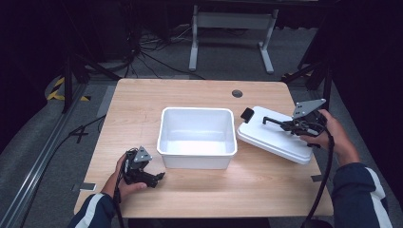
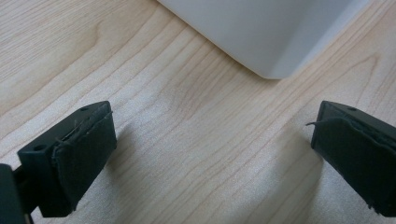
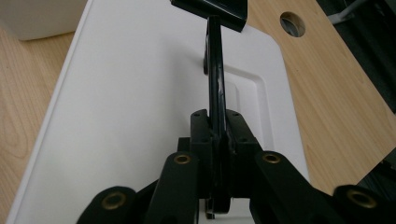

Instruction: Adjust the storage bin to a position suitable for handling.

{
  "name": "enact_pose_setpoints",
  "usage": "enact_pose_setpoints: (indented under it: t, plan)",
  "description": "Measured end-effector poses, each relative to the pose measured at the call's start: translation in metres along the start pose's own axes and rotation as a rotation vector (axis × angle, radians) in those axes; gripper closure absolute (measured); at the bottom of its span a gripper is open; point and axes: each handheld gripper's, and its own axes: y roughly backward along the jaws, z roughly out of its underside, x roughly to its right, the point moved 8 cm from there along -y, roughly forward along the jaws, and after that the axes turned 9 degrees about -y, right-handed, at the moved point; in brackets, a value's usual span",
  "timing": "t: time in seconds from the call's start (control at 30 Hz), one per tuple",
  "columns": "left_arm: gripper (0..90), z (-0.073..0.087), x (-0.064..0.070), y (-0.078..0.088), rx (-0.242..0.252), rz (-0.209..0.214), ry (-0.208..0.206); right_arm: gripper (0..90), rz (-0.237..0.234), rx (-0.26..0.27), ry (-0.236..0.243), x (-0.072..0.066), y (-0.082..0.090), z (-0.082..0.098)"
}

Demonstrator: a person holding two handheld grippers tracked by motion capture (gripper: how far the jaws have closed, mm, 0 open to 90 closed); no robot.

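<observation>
The white lid point(image 1: 275, 135) sits tilted at about 3 o'clock on the bench point(image 1: 142, 97), just beside the white tub point(image 1: 197, 137). The right gripper point(image 3: 216, 130) has its fingers clamped on the lid's black handle point(image 3: 215, 70). The left gripper point(image 1: 159, 176), down at 7 o'clock, has fingers wide apart, nothing between them.

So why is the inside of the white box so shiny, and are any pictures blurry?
In the high view, overhead light glares off the white box floor, while the room behind is dark. In the left gripper view, the table grain is sharp and soft shadows lie beside the jaws. In the right gripper view, the nearest jaw parts look blurry; the lid stays clear.
</observation>
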Motion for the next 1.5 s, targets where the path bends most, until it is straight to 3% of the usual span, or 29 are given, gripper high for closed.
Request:
enact_pose_setpoints:
  t: [0.63,1.5]
  plan:
    - [0.5,0.0,0.0,0.0,0.001,0.0,0.0,84.1,-0.034,-0.027,-0.013,-0.005,-0.035,0.012]
    - [0.5,0.0,0.0,0.0,0.001,0.0,-0.001,83.8,-0.052,-0.049,-0.06,-0.004,-0.058,0.022]
